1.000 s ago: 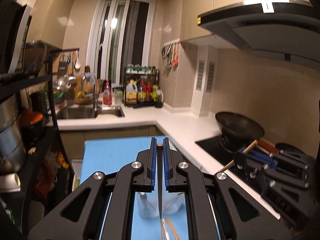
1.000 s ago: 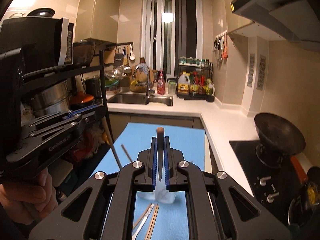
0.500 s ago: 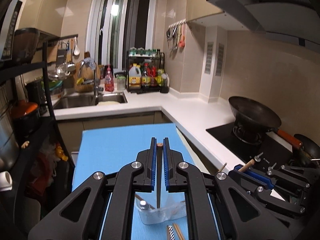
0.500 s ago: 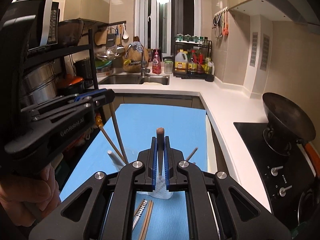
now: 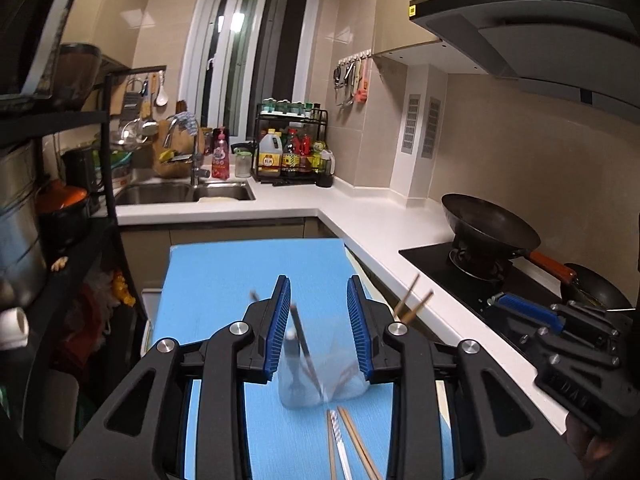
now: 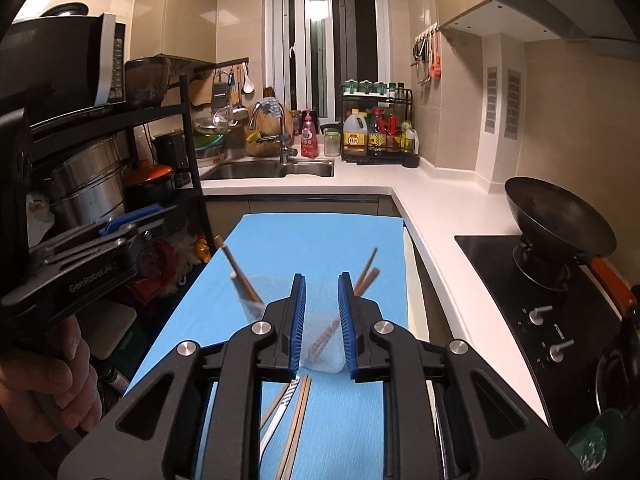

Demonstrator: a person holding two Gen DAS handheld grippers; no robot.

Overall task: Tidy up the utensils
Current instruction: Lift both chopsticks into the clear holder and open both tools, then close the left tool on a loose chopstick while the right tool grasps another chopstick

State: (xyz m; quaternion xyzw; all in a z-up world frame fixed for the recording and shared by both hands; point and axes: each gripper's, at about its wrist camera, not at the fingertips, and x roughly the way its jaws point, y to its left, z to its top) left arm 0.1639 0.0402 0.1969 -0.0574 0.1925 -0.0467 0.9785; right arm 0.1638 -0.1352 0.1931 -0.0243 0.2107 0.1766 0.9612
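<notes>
Chopsticks (image 5: 352,444) seemingly before cup (image 5: 320,380)

Warm dim indoor light, fisheye-bent edges, motion-blurred chopsticks (image 6: 240,276).

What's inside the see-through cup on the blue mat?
Leaning inside the clear plastic cup are brown wooden chopsticks and blurred dark sticks. The black tool fingers cover its sides, so an exact count isn't possible.

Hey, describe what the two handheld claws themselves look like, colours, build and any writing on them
Both claws, left claw and right claw, are matte black angular linkages with round silver pivot bolts and ribbed blue pads lining the fingers. White lettering reading GenRobot.AI runs along the left claw's side in the right wrist view. A bare hand grips its handle; no cables show.
</notes>
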